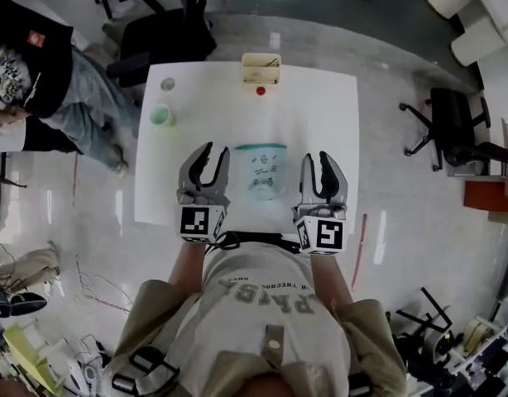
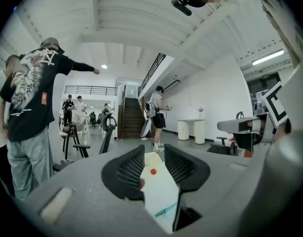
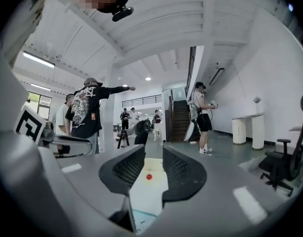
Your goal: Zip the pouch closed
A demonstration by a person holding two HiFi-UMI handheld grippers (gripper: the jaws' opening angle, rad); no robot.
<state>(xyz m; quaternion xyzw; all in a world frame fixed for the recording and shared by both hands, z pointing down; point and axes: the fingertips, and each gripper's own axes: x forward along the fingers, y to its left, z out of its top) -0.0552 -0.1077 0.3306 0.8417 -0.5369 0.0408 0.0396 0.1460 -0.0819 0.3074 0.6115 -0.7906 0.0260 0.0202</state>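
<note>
Both grippers stood with jaws apart and nothing clamped. Through the left gripper (image 1: 217, 152) I saw only the table (image 1: 320, 114) top between the pads, and the right gripper (image 1: 317, 162) showed the same. They were held over the table's near half, aimed toward its far edge, one at each side of the pouch (image 1: 261, 172).

The pouch lay flat on the table's near half, about midway between the side edges. Its long axis ran from the table's near edge toward the far one. The teal zip strip crossed its far end, parallel to the table's far edge. I could not tell whether the zip was shut, nor could I find the slider. In each gripper view only a sliver of the pouch's teal edge showed, low in the gap and cut off by the gripper body.

A small red object (image 1: 261, 91) sat near the table's far edge, just in front of a wooden box (image 1: 261, 68). A green cup (image 1: 161, 116) stood by the table's left edge.
</note>
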